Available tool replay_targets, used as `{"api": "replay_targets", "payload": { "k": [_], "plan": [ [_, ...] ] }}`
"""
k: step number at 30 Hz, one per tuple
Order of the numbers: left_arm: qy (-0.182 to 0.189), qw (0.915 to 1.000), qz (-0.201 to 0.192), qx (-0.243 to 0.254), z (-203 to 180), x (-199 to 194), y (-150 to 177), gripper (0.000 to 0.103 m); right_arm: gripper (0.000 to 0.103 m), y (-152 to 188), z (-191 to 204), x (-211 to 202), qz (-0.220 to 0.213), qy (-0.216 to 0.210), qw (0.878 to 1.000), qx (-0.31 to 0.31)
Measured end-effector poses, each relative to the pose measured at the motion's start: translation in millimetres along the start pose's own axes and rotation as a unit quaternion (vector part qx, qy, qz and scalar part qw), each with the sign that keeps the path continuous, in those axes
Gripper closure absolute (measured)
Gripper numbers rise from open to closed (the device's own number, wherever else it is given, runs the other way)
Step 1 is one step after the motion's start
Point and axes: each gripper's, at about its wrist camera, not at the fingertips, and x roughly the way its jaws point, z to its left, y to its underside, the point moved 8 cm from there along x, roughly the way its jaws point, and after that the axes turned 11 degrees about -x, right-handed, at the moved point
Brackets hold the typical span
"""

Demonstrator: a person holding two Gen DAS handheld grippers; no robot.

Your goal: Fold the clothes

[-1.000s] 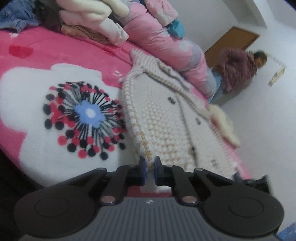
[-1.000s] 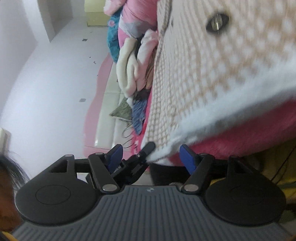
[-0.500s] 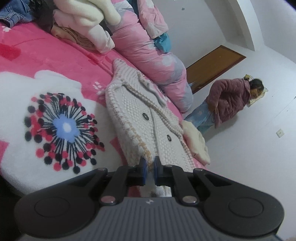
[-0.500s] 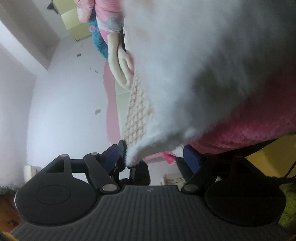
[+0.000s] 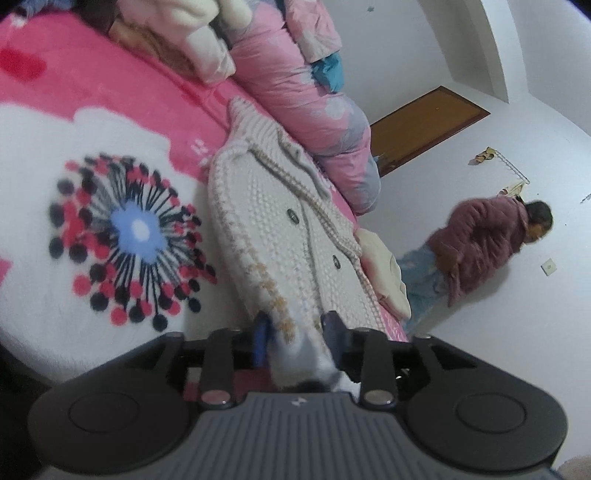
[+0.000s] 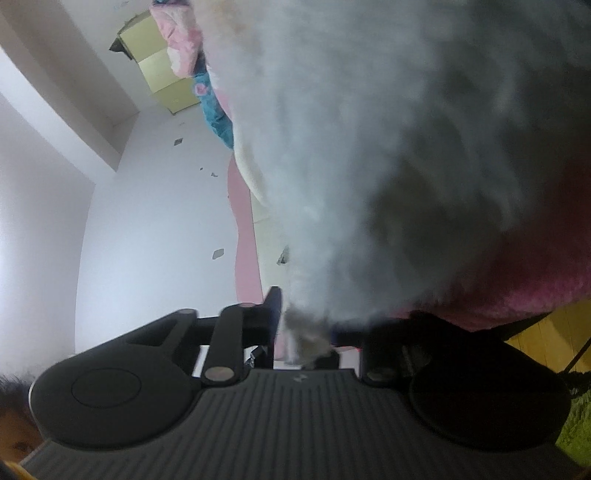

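One knit cardigan (image 5: 280,229) — cream, chunky stitch, tan trim — lies lengthwise on the bed (image 5: 92,103), front up, collar toward the far end beside the rolled pink quilt (image 5: 306,110). Its near hem runs off the bed edge into the left gripper (image 5: 297,338).

Left gripper: fingers stand apart, hem cloth lying loosely between them, not pinched.

Right gripper (image 6: 306,325): a fleecy white edge of the garment fills the view and sits in the gap. Left blue finger is visible; the other is buried in shadow and fuzz — cannot tell whether it is clamped.

Handling judgement: thick, soft, fairly heavy for a knit. It should drape and sag rather than hold a crease, and the open stitch will stretch if pulled by one point. Fuzzy surface, so grip is good and slip unlikely. Best holds are the trimmed hem corners or the shoulder seams, taking a full bite of cloth, both sides lifted together.

Counts:
- cardigans laid out: 1
- buttons visible on its front: 2
- grippers: 2
- other garments heaped at the head of the bed (image 5: 177,33): several, number not separable
- small cream folded item (image 5: 384,273) at the bed's far edge: 1
- person in a maroon jacket (image 5: 484,240) by the wall: 1
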Motion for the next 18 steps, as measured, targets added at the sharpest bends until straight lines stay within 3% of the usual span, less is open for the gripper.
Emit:
{"api": "replay_targets", "payload": {
  "k": [6,11,15,18],
  "plan": [
    [0.011,0.9993,0.020,-0.030,13,22,-7,0.058,0.088,2,13,-6,-0.002,-0.007,1.000,-0.019],
    [0.005,0.9992,0.036,-0.016,10,43,-15,0.058,0.088,5,21,-12,0.002,-0.009,1.000,-0.023],
    [-0.035,0.9976,0.059,-0.001,13,63,-16,0.062,0.085,7,27,-16,0.005,-0.008,1.000,-0.027],
    [-0.051,0.9968,0.062,0.007,11,69,-15,0.065,0.083,9,33,-20,0.027,0.022,0.998,-0.050]
  ]
}}
